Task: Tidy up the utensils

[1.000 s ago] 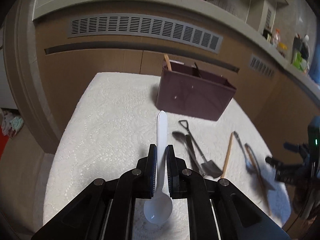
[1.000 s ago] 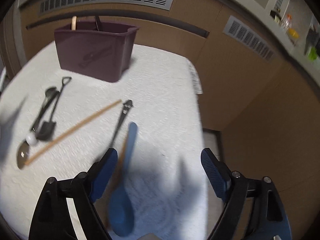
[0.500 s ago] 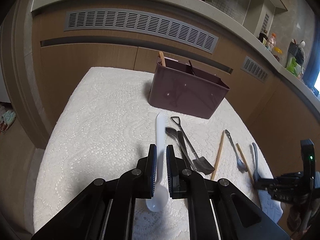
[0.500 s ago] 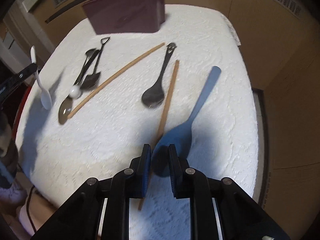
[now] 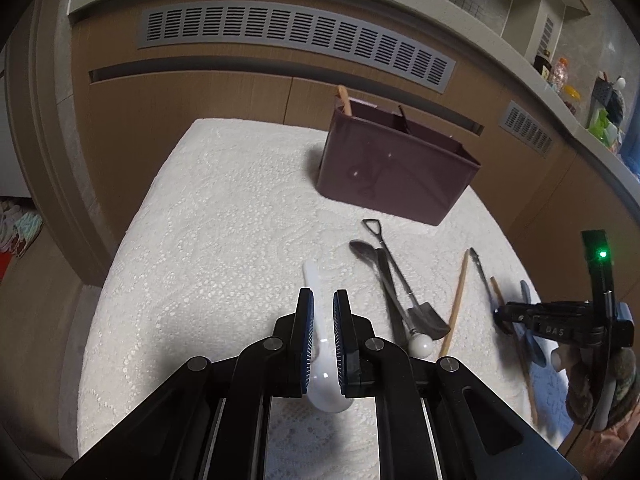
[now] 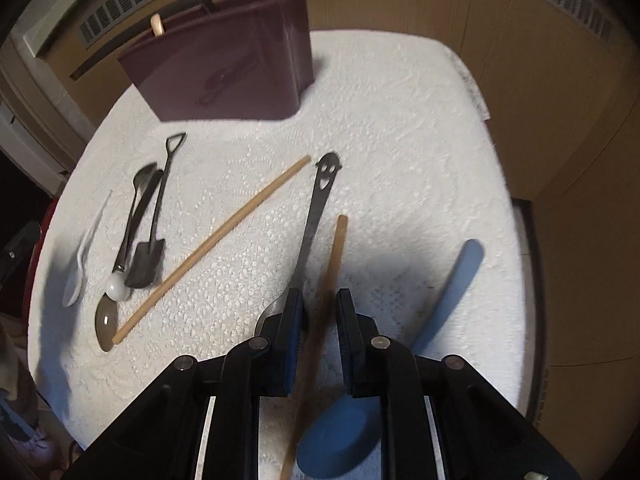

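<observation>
A maroon utensil box (image 5: 392,172) stands at the far side of a white lace-covered table (image 5: 224,232); it also shows in the right wrist view (image 6: 228,68). My left gripper (image 5: 323,300) is shut on a white plastic spoon (image 5: 324,380) low over the cloth. My right gripper (image 6: 318,300) is nearly shut around a wooden chopstick (image 6: 334,252); whether it grips it is unclear. A blue spoon (image 6: 448,308) lies free just to its right. A black smiley-handled spoon (image 6: 316,208) lies to its left.
A second chopstick (image 6: 216,240), a black shovel-shaped spoon (image 6: 154,216), a dark spoon (image 6: 136,200) and a white-ball-ended spoon (image 6: 112,304) lie on the cloth. Wooden cabinets with vents surround the table. The box holds a wooden stick (image 5: 344,100).
My left gripper lowered the white spoon towards the cloth. My right gripper left the blue spoon, which now lies on the cloth, and shifted left over a chopstick.
</observation>
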### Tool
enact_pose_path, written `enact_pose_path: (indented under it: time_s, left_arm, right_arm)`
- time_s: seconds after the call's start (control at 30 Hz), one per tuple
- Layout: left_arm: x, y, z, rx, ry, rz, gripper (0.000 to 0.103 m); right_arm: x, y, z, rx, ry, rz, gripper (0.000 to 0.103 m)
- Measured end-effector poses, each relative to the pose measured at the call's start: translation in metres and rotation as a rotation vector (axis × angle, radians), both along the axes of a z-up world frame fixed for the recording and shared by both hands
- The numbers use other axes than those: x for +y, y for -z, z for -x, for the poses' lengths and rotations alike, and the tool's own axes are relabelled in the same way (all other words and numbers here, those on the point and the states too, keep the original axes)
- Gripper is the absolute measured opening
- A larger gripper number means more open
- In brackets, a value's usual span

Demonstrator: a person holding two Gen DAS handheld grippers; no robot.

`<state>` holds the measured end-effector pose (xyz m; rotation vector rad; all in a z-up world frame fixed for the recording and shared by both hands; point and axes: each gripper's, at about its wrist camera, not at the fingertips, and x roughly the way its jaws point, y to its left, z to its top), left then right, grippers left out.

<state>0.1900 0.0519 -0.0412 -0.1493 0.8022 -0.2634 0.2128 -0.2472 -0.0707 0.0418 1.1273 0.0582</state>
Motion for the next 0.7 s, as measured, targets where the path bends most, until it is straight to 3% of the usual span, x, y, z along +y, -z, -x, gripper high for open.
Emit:
enact_pose_path:
  time_s: [0.03, 0.13, 0.23, 0.37, 0.5, 0.6, 0.7]
  left_arm:
    - [0.001, 0.002, -0.001, 0.01, -0.005, -0.008, 0.011]
    - [0.001, 0.006, -0.005, 0.049, 0.002, -0.024, 0.012]
    - [-0.003, 0.013, -0.017, 0.132, 0.044, -0.039, 0.013]
    - [-0.018, 0.021, -0.043, 0.264, 0.115, -0.032, 0.024]
    - [-0.033, 0.028, -0.066, 0.31, 0.08, -0.172, 0.026]
    - [-0.044, 0.039, -0.074, 0.342, 0.104, -0.228, 0.026]
    - [-0.053, 0.039, -0.072, 0.3, 0.112, -0.277, 0.023]
  right_arm:
    - [0.001, 0.0, 0.0, 0.003, -0.007, -0.002, 0.006]
    - [0.003, -0.01, 0.007, -0.031, -0.019, -0.021, 0.006]
    - [0.009, -0.032, 0.017, -0.121, -0.034, -0.004, 0.006]
    - [0.016, -0.045, 0.024, -0.178, -0.057, -0.008, 0.006]
    - [0.02, -0.045, 0.025, -0.204, -0.066, 0.004, 0.006]
    - [0.023, -0.044, 0.026, -0.213, -0.08, 0.002, 0.006]
    - [0.021, -0.045, 0.026, -0.22, -0.082, -0.011, 0.006]
